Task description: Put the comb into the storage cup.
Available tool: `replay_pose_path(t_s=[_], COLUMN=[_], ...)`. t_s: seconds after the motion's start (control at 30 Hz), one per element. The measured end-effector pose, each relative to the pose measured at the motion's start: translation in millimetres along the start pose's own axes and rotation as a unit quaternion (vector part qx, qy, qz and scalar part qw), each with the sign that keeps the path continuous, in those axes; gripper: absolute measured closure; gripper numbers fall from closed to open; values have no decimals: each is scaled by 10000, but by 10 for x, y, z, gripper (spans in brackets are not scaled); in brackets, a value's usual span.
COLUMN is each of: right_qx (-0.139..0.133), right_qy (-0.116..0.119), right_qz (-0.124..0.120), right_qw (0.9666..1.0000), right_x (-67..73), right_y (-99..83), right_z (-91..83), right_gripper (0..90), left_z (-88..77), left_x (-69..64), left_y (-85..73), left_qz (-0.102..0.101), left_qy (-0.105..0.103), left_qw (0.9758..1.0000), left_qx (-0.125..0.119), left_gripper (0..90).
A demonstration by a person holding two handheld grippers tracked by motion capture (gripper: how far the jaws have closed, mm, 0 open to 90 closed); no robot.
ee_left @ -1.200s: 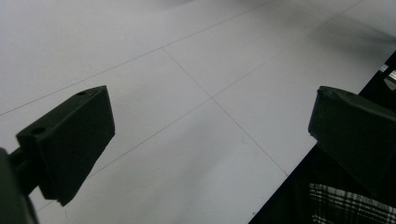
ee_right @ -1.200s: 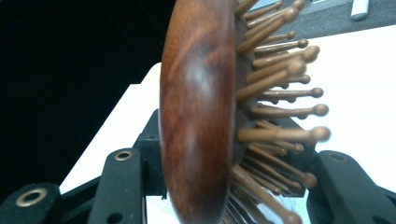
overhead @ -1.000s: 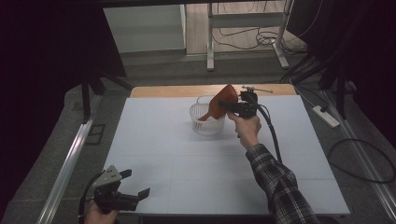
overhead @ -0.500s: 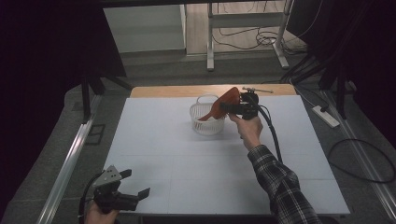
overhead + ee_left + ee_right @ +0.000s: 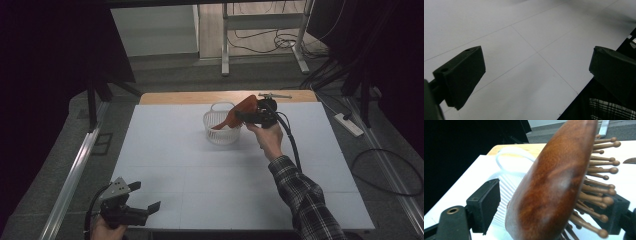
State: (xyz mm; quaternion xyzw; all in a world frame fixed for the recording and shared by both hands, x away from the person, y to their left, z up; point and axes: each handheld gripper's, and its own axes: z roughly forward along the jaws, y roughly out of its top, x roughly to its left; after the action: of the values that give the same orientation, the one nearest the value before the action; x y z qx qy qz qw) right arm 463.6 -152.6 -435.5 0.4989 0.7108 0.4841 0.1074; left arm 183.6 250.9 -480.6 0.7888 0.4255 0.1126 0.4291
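A brown wooden hairbrush (image 5: 239, 114) slopes from my right gripper (image 5: 252, 116) down into a white ribbed basket (image 5: 216, 131) at the table's far middle. In the right gripper view the brush head (image 5: 554, 182) stands between the jaws of the right gripper (image 5: 551, 202), which have just been opening. The left pad is clear of the wood with the basket (image 5: 506, 185) showing through the gap, and the bristles lean against the right pad. My left gripper (image 5: 146, 196) hovers open over the near left corner with nothing between the jaws of the gripper (image 5: 536, 70).
The white table top (image 5: 200, 170) has a bare wooden strip (image 5: 190, 97) along its far edge, with a small metal item (image 5: 275, 95) on it. A power strip (image 5: 350, 125) and cables lie on the floor to the right. Dark curtains flank the table.
The brush head has sunk slightly toward the basket. Neither hand has moved.
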Motion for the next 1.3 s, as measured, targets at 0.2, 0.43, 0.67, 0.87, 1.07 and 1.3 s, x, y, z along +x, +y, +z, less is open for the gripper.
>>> replay_pose_path(t_s=[0.2,0.43,0.67,0.87,1.07,1.3], right_qx=[136,272,364,496,537,573], right_qy=[82,54,97,86,111,170], right_qz=[-57,-211,-303,-474,-640,-752], right_qw=[9999,9994,9988,9976,9964,9954], right_x=[3,13,19,23,35,36], right_y=[7,6,20,23,24,-5], right_z=[-22,-50,-93,-143,-204,-259], right_gripper=[162,148,132,116,95,79], left_z=[0,2,2,3,3,3], left_x=[0,-3,-4,-4,-5,-5], left_y=[0,0,0,0,1,1], left_qz=[3,10,11,8,9,8], left_qy=[-2,0,0,-6,-5,-2], left_qw=[10000,10000,10000,10000,10000,10000], left_qx=[-1,1,1,3,3,4], left_gripper=[10,10,10,10,10,10])
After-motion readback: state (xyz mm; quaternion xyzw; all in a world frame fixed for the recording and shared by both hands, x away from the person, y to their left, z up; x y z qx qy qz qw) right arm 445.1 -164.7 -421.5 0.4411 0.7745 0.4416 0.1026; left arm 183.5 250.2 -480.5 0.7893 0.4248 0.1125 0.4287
